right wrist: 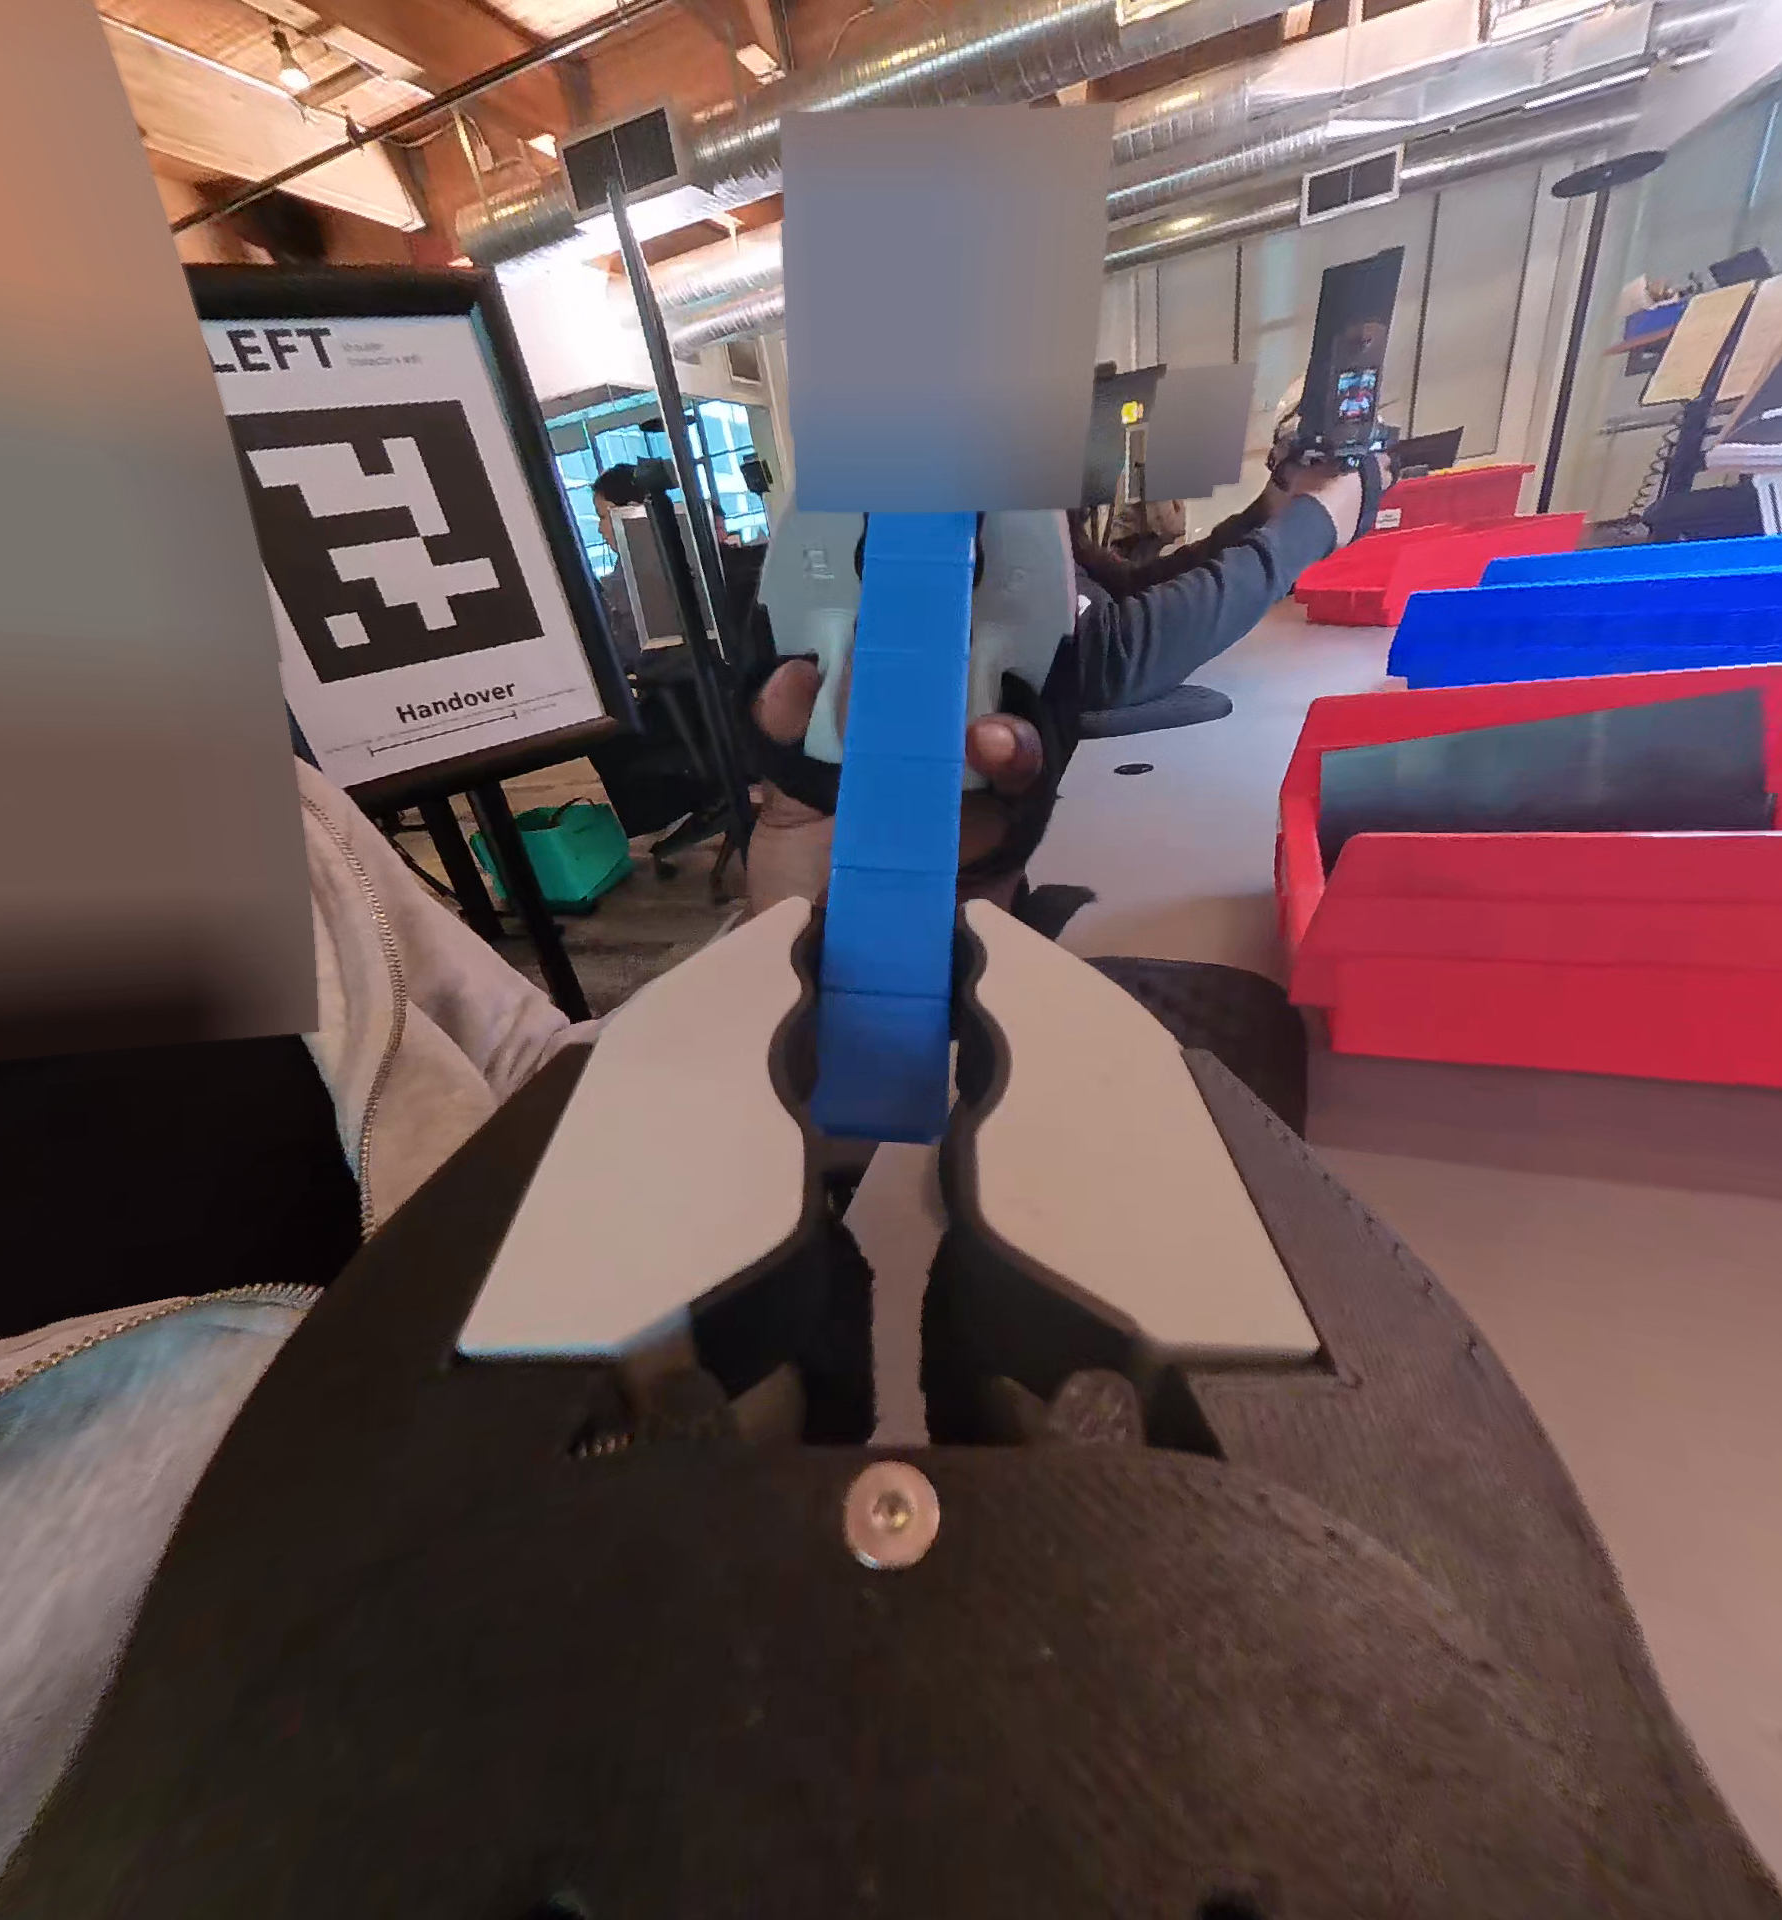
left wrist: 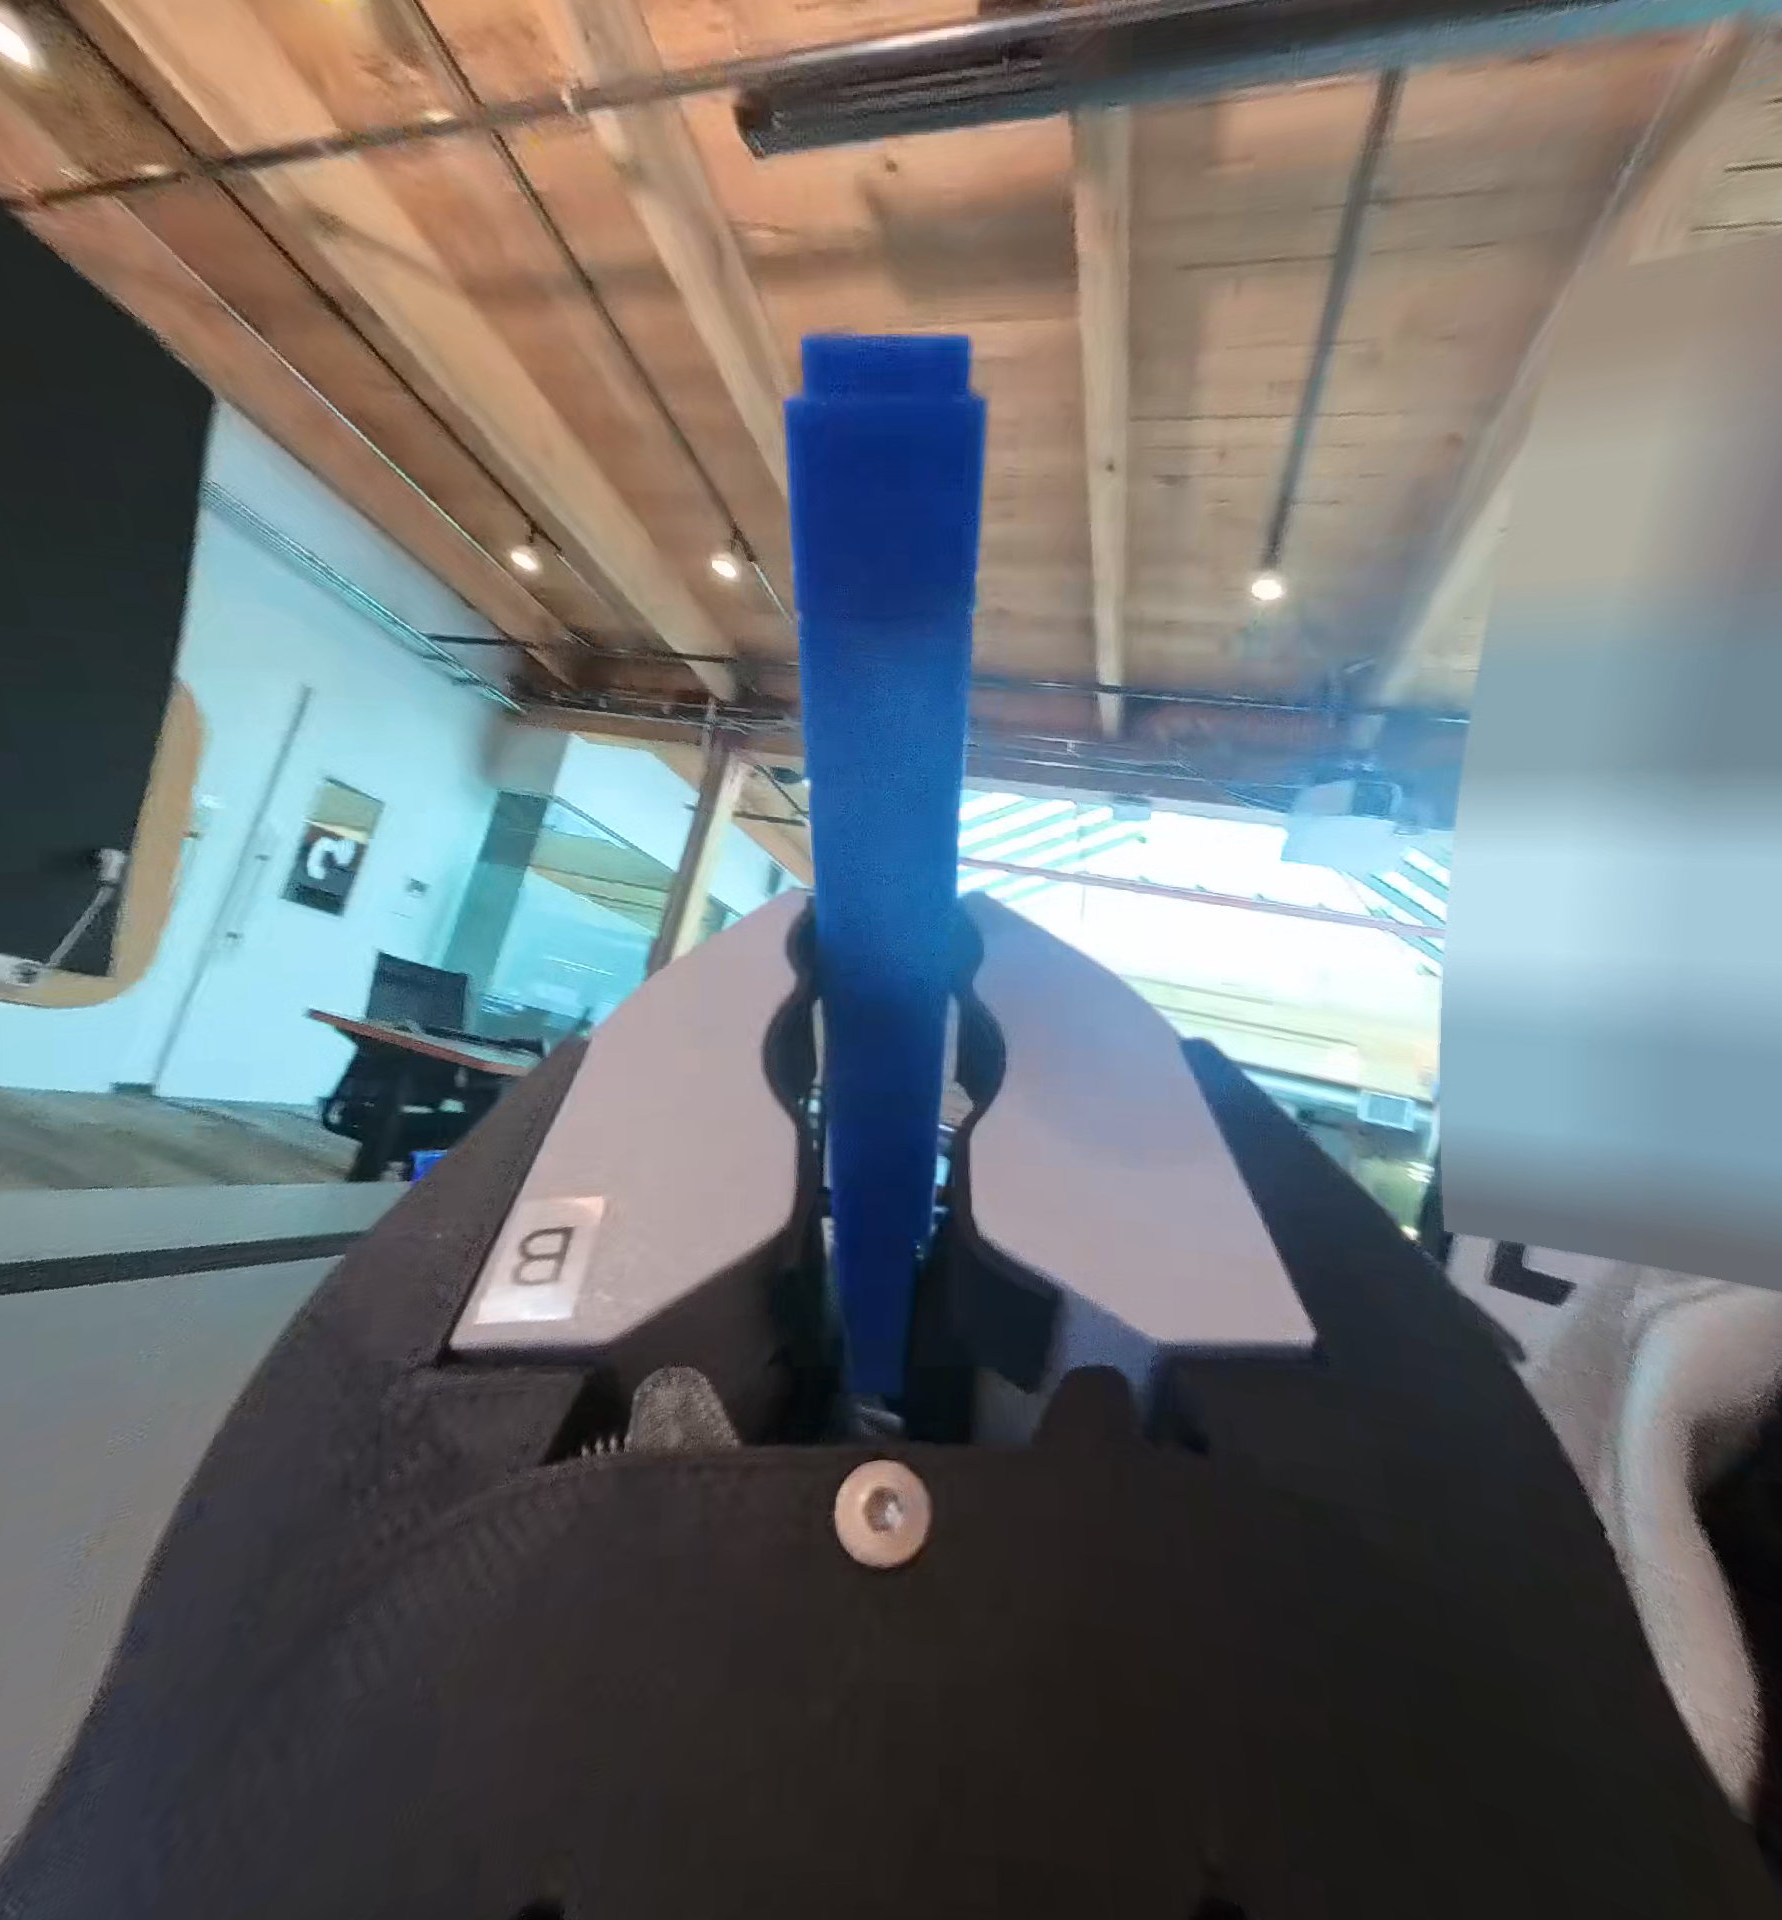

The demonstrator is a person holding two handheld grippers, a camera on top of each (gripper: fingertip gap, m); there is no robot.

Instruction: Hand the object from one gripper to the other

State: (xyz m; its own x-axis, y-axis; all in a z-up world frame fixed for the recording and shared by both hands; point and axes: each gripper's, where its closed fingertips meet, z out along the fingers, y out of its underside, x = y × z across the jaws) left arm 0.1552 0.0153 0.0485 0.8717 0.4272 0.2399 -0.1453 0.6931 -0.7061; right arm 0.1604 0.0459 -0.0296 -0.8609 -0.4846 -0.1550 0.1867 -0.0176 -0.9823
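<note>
Both hand-held grippers pinch the blue bar: left (left wrist: 885,940) and right (right wrist: 887,925) at opposite ends, long axis running frame-centre between them; either could release.

Above you runs a wooden beam ceiling (left wrist: 575,312); red bins (right wrist: 1573,935) sit near right, blue bins (right wrist: 1614,623) farther.

My tongs number two: my left gripper (left wrist: 887,925) and my right gripper (right wrist: 887,925), each with two grey fingers (right wrist: 689,1132). Between them I count one blue segmented bar (right wrist: 897,831). On the table (right wrist: 1593,1351) I count at least three red bins (right wrist: 1593,935) and two blue bins (right wrist: 1614,623). One framed marker sign (right wrist: 399,540) stands on one easel.
</note>
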